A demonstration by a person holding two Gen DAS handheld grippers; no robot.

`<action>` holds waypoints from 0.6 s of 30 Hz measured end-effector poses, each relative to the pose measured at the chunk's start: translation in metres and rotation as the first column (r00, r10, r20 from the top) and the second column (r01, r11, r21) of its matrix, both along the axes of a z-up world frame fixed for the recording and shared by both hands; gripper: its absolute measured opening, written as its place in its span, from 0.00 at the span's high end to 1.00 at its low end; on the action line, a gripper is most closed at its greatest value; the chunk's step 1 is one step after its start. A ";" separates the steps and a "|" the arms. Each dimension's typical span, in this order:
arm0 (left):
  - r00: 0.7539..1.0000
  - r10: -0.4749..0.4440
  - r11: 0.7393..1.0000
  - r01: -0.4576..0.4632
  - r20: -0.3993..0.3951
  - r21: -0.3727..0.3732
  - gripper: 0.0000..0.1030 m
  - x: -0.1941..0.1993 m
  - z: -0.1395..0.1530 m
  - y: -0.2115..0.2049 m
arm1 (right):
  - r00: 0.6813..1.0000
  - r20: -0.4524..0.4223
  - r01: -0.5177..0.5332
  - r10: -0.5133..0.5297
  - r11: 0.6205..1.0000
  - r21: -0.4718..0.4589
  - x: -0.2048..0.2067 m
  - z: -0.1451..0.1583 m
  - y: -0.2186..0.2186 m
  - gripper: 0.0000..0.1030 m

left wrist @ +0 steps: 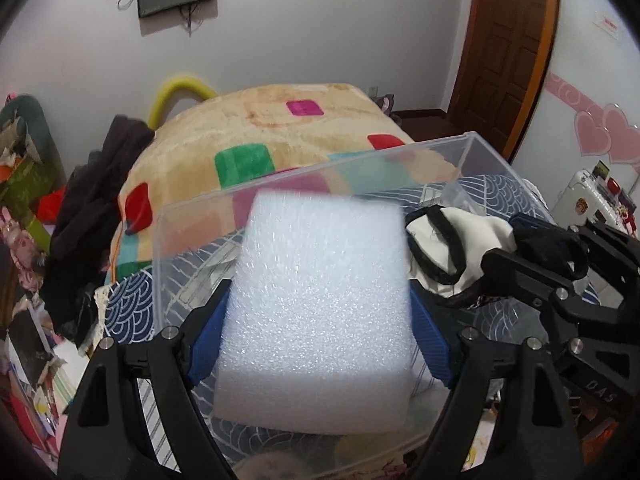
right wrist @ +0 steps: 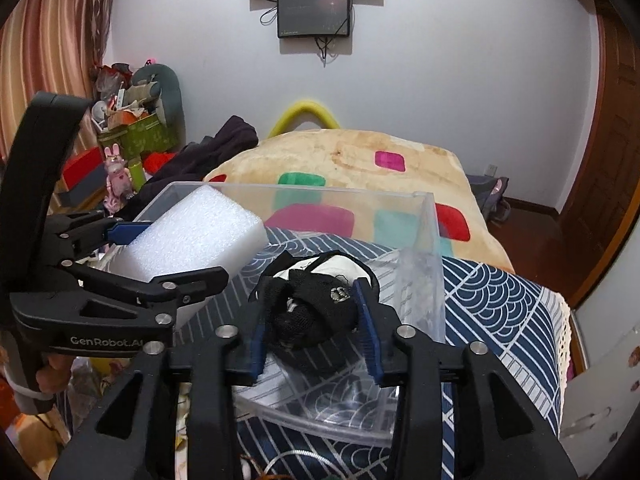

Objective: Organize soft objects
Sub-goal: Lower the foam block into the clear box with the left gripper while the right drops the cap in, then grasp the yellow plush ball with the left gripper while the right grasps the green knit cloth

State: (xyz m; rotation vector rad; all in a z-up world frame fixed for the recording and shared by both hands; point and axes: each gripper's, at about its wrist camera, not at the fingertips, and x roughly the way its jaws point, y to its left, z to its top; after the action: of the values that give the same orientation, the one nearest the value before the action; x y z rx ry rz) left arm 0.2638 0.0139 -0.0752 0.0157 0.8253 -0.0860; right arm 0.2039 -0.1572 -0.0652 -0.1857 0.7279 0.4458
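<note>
My left gripper (left wrist: 320,312) is shut on a white foam block (left wrist: 320,300) and holds it over the near left part of a clear plastic box (left wrist: 320,168). The block also shows in the right wrist view (right wrist: 188,240), with the left gripper (right wrist: 132,256) around it. My right gripper (right wrist: 316,316) is shut on a black and white soft fabric item (right wrist: 312,312) and holds it over the box (right wrist: 432,248). That item shows in the left wrist view (left wrist: 448,240), at the right of the block, with the right gripper (left wrist: 532,248) behind it.
The box stands on a navy and white patterned cloth (right wrist: 500,304) on a bed. Behind it lies a beige blanket with coloured squares (right wrist: 360,160). Dark clothes (left wrist: 92,208) are piled at the left. A wooden door (left wrist: 508,40) is at the right.
</note>
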 end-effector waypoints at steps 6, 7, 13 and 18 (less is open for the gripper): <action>0.998 -0.024 0.999 0.023 0.056 0.031 0.11 -0.023 0.014 -0.004 | 1.000 0.000 0.006 -0.006 1.000 0.027 -0.005 0.008 -0.009 0.56; 0.998 -0.024 0.999 0.021 0.065 0.033 0.11 -0.027 0.017 -0.004 | 1.000 0.005 0.007 -0.008 0.999 0.034 -0.008 0.011 -0.011 0.53; 0.993 -0.017 1.000 0.016 0.115 0.014 0.10 -0.053 0.037 0.003 | 0.995 0.094 0.020 -0.025 0.998 0.055 -0.026 0.038 -0.019 0.49; 0.982 -0.016 1.000 0.012 0.188 0.022 0.08 -0.085 0.055 0.008 | 0.986 0.162 0.012 -0.027 0.996 0.091 -0.046 0.059 -0.023 0.37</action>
State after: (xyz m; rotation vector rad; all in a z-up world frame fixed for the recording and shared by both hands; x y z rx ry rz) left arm 0.1790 0.0216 -0.0198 0.0484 0.6368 -0.0879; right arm 0.1580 -0.1802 -0.0063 -0.1289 0.5475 0.4383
